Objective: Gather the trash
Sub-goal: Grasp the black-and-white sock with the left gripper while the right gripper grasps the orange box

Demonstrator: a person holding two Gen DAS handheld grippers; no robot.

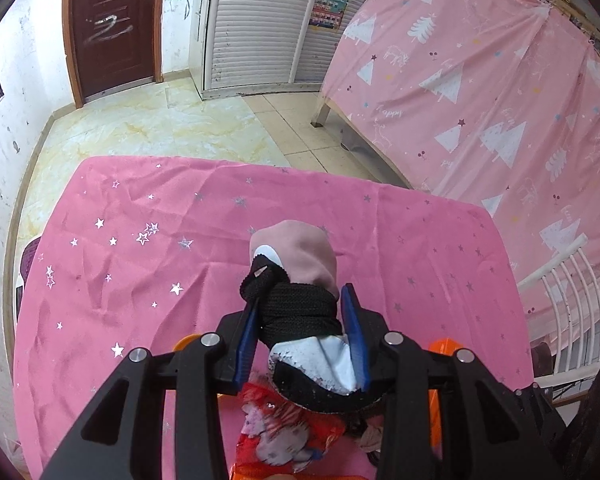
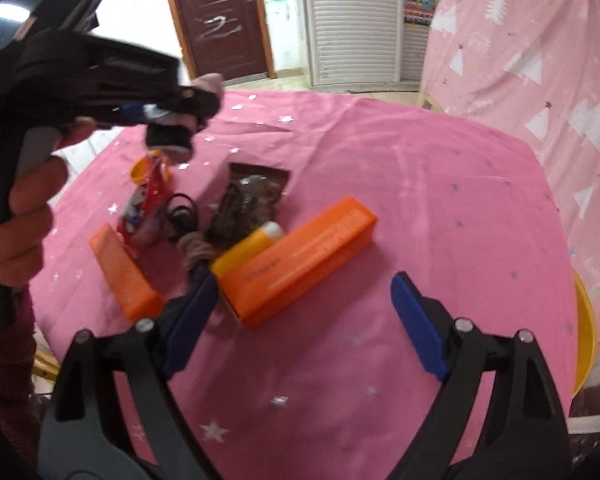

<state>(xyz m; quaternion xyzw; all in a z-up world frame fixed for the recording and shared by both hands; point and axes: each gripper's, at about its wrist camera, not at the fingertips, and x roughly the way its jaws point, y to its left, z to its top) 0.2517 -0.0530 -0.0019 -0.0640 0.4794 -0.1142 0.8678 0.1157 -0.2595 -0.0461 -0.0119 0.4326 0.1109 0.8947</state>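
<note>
The left gripper point(image 1: 300, 300) is clamped on a bundle of cloth point(image 1: 300, 280), pale pink at the far end with a black knitted band and a white patch, and holds it in the air above the worktop point(image 1: 140, 280), which is covered in a pink cloth with silver stars. The blue pads point(image 1: 246, 336) press on the black band from both sides. In the right wrist view a hand point(image 2: 24, 208) grips the handle of that tool.

The right gripper point(image 2: 304, 296) hangs over the near part of the worktop with its jaws wide and opening; nothing is pinched between them. The end of a long orange box point(image 2: 300, 264) lies just beyond its left finger point(image 2: 190, 324).

The rest of the trash lies together on the worktop: a smaller orange box point(image 2: 124, 276), a yellow tube with a white cap point(image 2: 248, 246) touching the long box, a red printed wrapper point(image 2: 146, 200), a black hair tie point(image 2: 180, 210), a brown crumpled packet point(image 2: 248, 204) and a knot of brownish cord point(image 2: 196, 250).

A yellow bowl point(image 2: 584, 332) shows at the right edge of the worktop; its inside cannot be seen. A small orange-yellow cup point(image 2: 140, 170) lies by the wrapper, its contents not visible.
</note>
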